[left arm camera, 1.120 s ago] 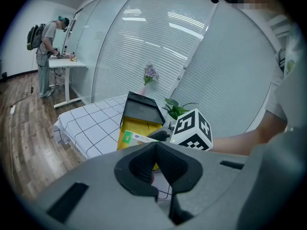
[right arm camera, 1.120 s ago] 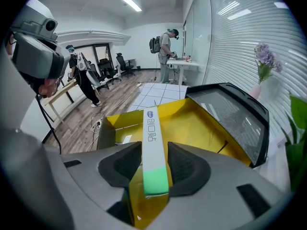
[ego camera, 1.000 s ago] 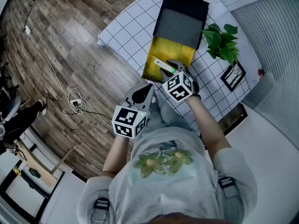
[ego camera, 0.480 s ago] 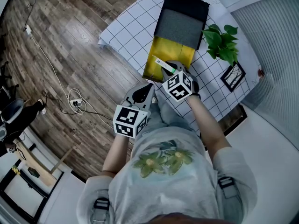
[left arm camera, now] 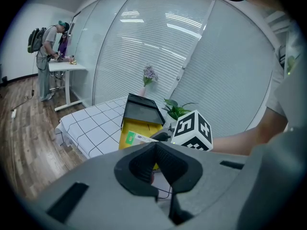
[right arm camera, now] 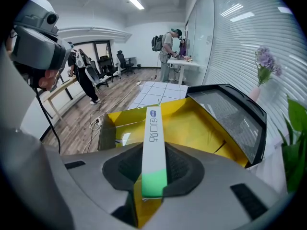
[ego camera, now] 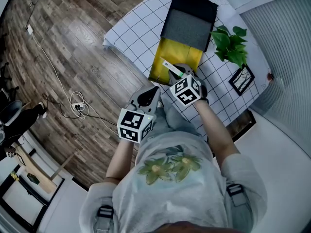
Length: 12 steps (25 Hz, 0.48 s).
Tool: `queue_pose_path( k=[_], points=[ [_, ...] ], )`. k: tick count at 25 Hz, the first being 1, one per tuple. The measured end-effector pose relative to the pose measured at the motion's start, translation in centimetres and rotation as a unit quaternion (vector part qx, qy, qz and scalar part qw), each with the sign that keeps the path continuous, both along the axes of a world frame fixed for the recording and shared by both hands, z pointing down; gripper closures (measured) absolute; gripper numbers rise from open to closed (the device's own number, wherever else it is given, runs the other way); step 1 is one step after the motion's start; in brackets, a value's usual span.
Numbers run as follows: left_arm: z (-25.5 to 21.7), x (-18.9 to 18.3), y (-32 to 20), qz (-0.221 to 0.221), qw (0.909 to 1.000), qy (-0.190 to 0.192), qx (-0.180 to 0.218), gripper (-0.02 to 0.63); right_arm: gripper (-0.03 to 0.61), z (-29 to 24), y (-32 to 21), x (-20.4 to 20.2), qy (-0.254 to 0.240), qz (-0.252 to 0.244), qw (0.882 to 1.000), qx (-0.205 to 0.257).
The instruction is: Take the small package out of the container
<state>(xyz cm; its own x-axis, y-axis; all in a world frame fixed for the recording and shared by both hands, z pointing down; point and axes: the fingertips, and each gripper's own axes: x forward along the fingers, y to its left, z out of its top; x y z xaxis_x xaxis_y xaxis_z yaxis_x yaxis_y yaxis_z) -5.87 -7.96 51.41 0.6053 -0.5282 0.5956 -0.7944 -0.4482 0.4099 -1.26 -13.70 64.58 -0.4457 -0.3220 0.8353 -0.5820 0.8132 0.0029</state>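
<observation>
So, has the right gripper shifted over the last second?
No. The right gripper sits at the same spot over the near edge of the yellow container; only its jaws have just been closing onto the small package.

Plant (ego camera: 231,43) near black frame (ego camera: 242,79) on grid-patterned table (ego camera: 136,30); cable coil (ego camera: 77,104) on floor (ego camera: 73,42).

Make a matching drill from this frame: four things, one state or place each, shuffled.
Things
1. small package
2. left gripper
3. yellow container
4. potted plant

States or places
A. lid open, on the checked tablecloth
B. jaws together, empty
C. right of the container in the head view
D. between the pads of the right gripper

Pairs: 1-D, 2-B, 3-A, 4-C.
The right gripper has just been closing its jaws onto the small package.
</observation>
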Motion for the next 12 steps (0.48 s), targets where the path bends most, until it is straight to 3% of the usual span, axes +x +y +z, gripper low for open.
queue_pose_path(
  k=[12],
  points=[
    [-1.02,0.12,-0.03,0.002,0.9999,-0.001,0.014,0.607,0.489,-1.02,0.05,0.57,0.0,0.008,1.0,0.009]
  ],
)
